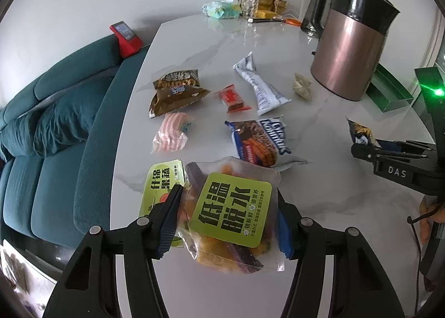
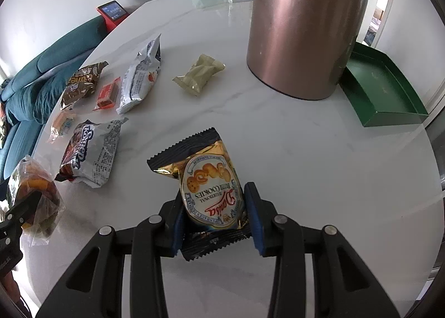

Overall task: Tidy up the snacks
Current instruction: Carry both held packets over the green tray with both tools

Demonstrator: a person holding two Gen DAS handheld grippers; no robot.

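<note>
**Both grippers loaded, tray empty**

My right gripper (image 2: 214,215) pinches the cookie packet (image 2: 210,187) at lower centre, by its crinkly lower end only (it could slide out). My left gripper (image 1: 228,215) straddles the dried-fruit bag (image 1: 230,212); whether the pads truly bite, I cannot tell. The green tray (image 2: 395,120), right edge, looks empty.

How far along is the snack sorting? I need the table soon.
Nothing is in the green tray yet. The left gripper holds the dried fruit bag; the right gripper holds the butter cookies pack. Several packets, including the beige one, remain loose.
</note>
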